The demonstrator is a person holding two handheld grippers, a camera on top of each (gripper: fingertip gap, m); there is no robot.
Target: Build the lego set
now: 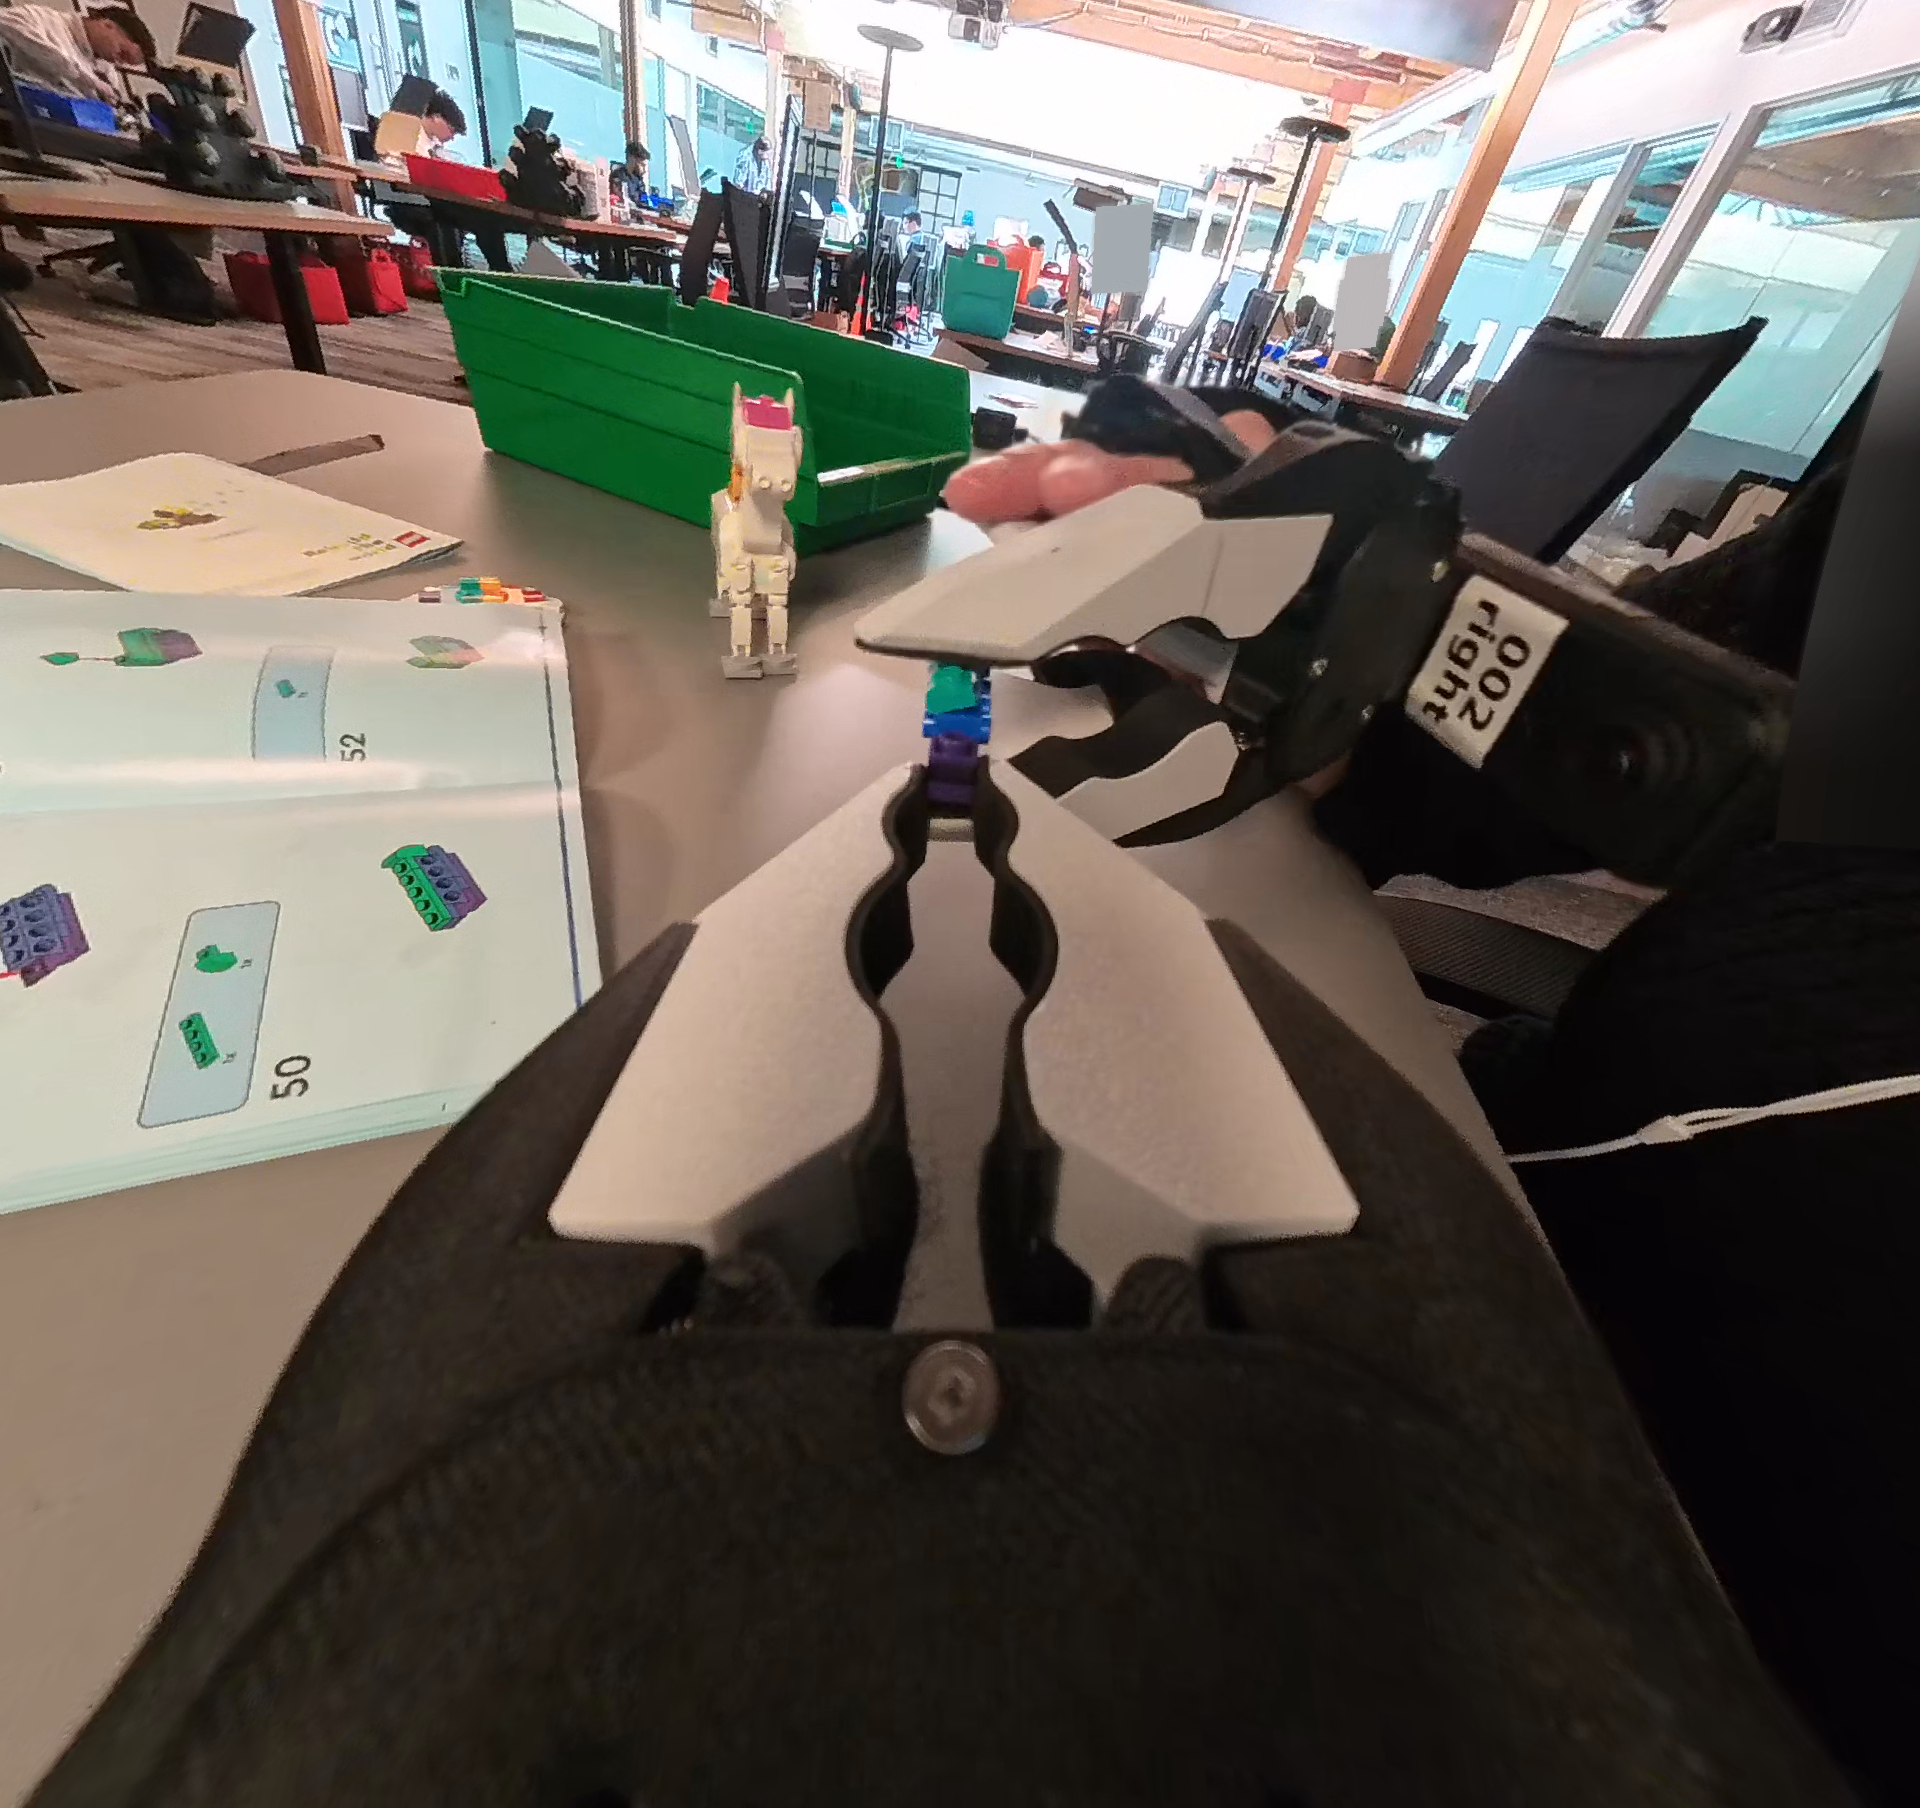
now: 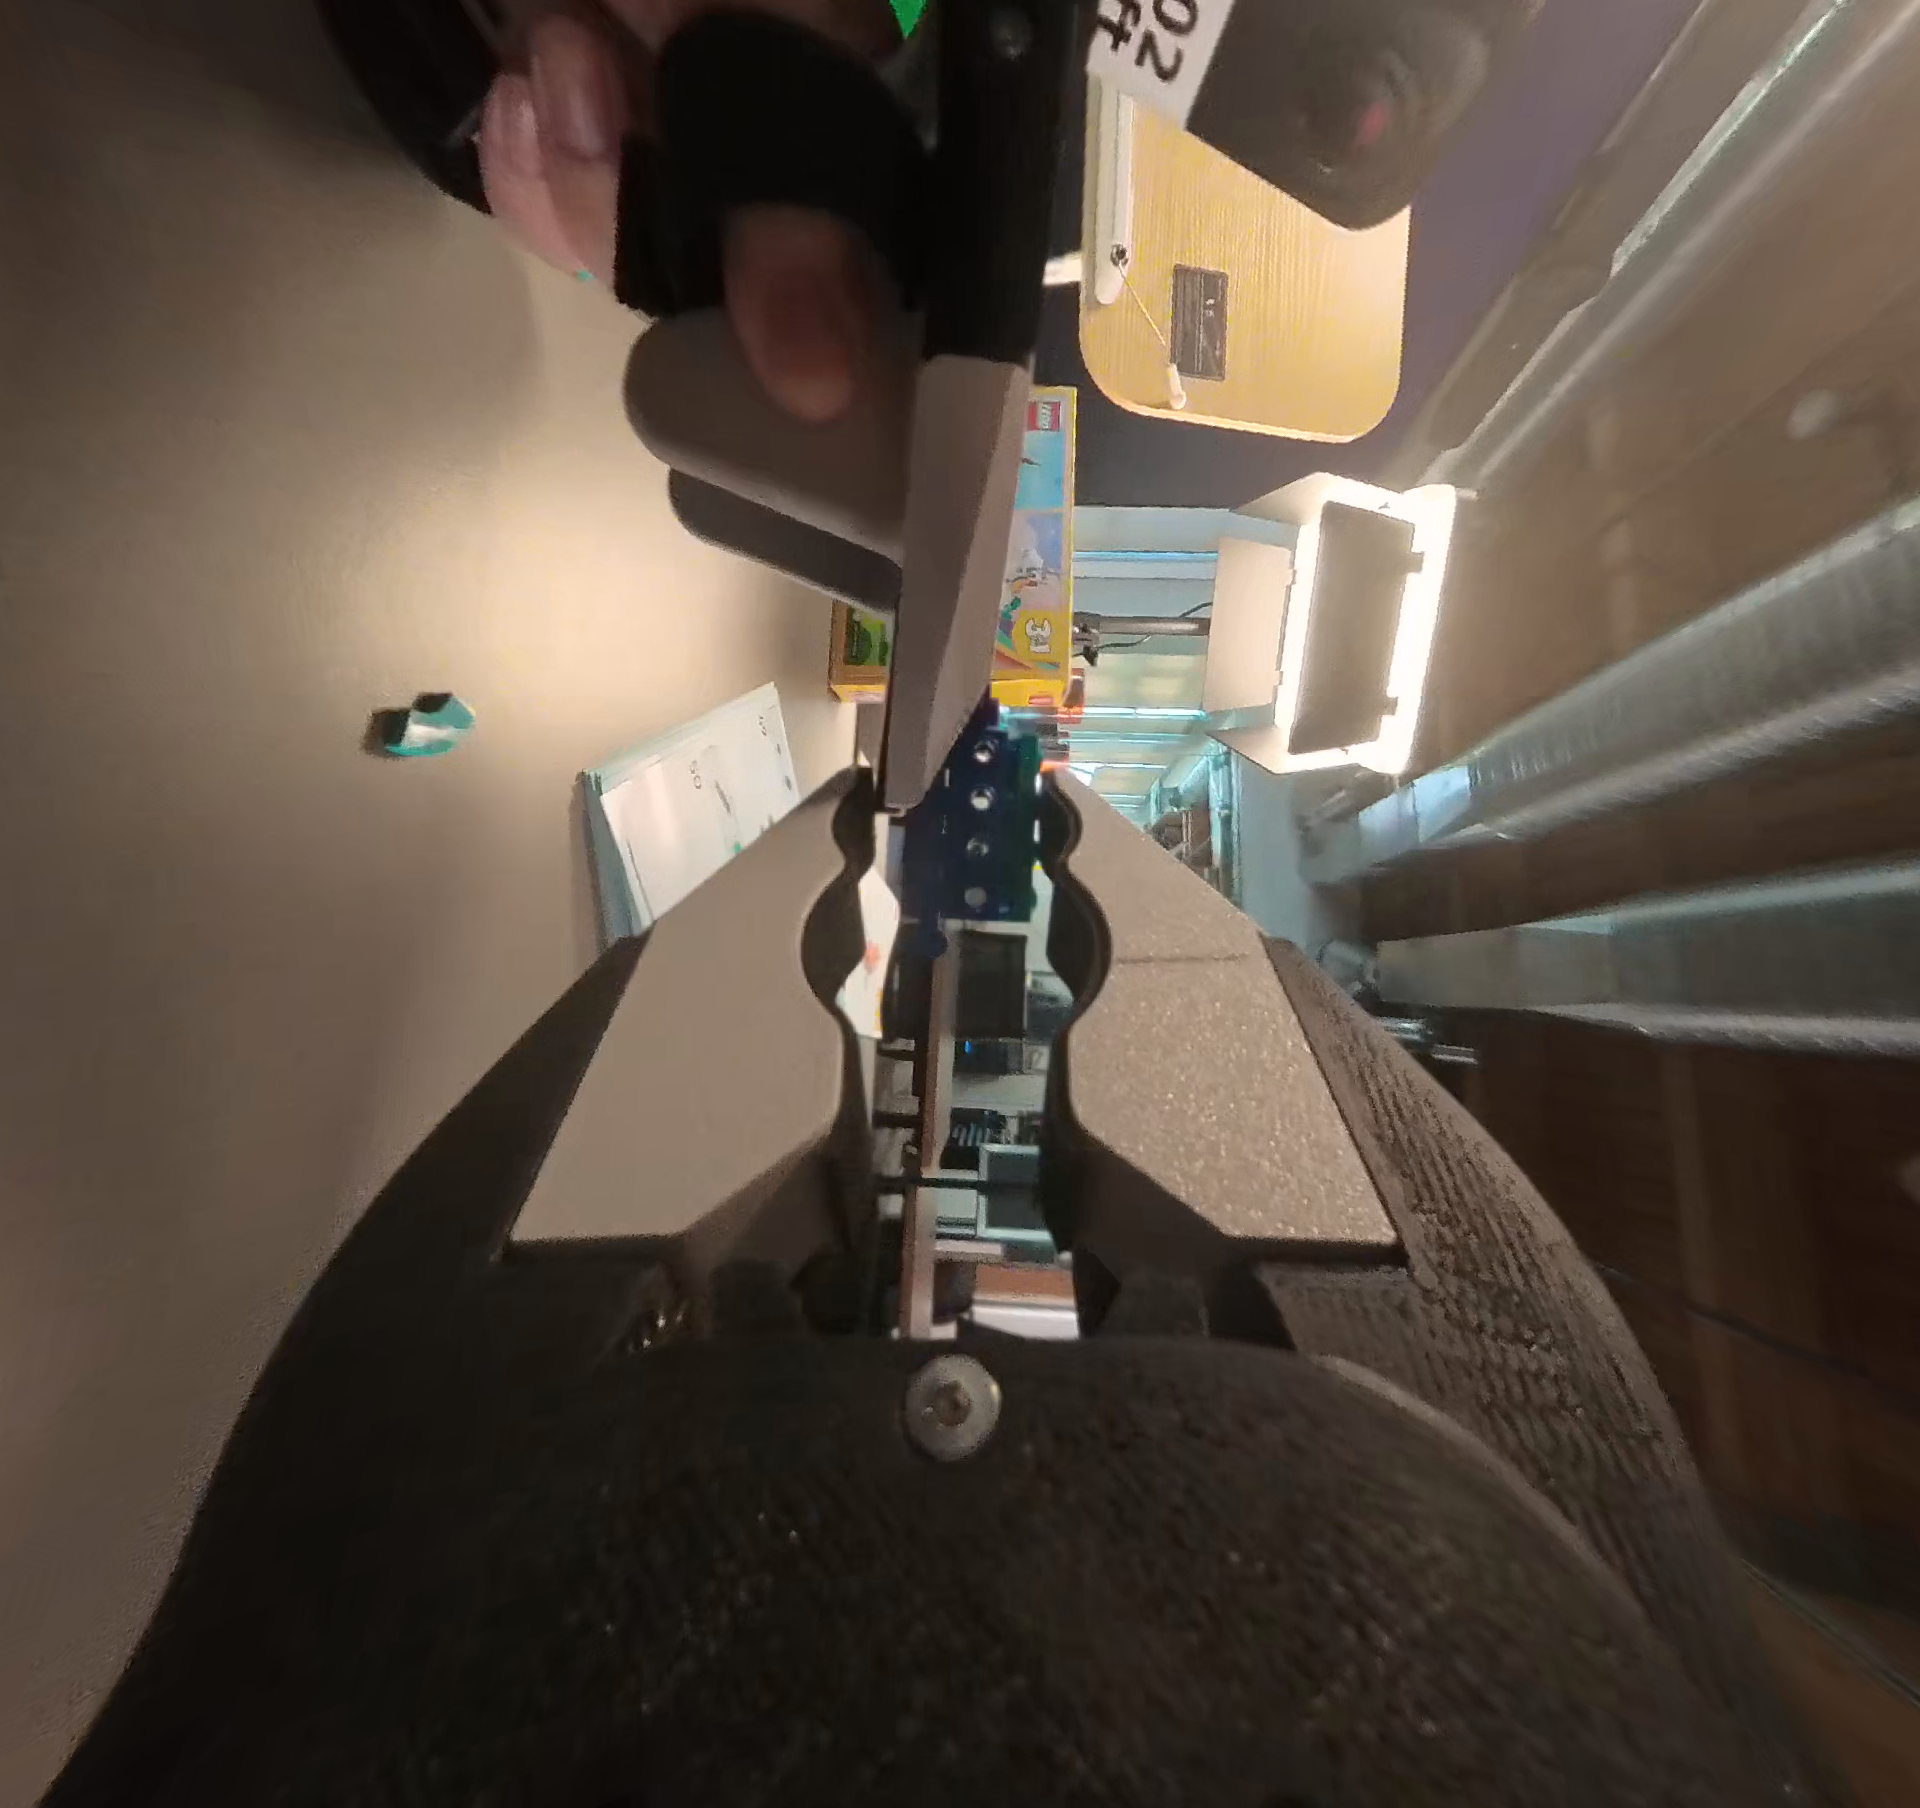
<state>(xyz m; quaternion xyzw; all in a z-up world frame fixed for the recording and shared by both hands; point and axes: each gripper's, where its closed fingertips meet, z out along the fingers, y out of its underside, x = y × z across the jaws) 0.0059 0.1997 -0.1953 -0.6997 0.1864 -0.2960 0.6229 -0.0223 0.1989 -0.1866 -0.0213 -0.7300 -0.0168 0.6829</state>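
A small stack of bricks (image 1: 956, 719), purple at the bottom, blue in the middle and green on top, is held upright above the grey table (image 1: 665, 782). My left gripper (image 1: 951, 787) is shut on the purple brick. My right gripper (image 1: 987, 709) comes in from the right, turned on its side. Its upper finger lies on the green brick and its lower finger sits beside the purple one. In the right wrist view the stack (image 2: 977, 823) sits between my right gripper's tips (image 2: 956, 792), with one left gripper finger (image 2: 945, 595) beside it.
A white animal model (image 1: 753, 553) stands in front of a green bin (image 1: 665, 397). An open instruction booklet (image 1: 260, 823), a second booklet (image 1: 208, 522) and loose bricks (image 1: 483, 595) lie at the left. A teal piece (image 2: 421, 724) lies on the table, and a set box (image 2: 1039, 563) stands behind. The grippers are tip to tip, or close to it.
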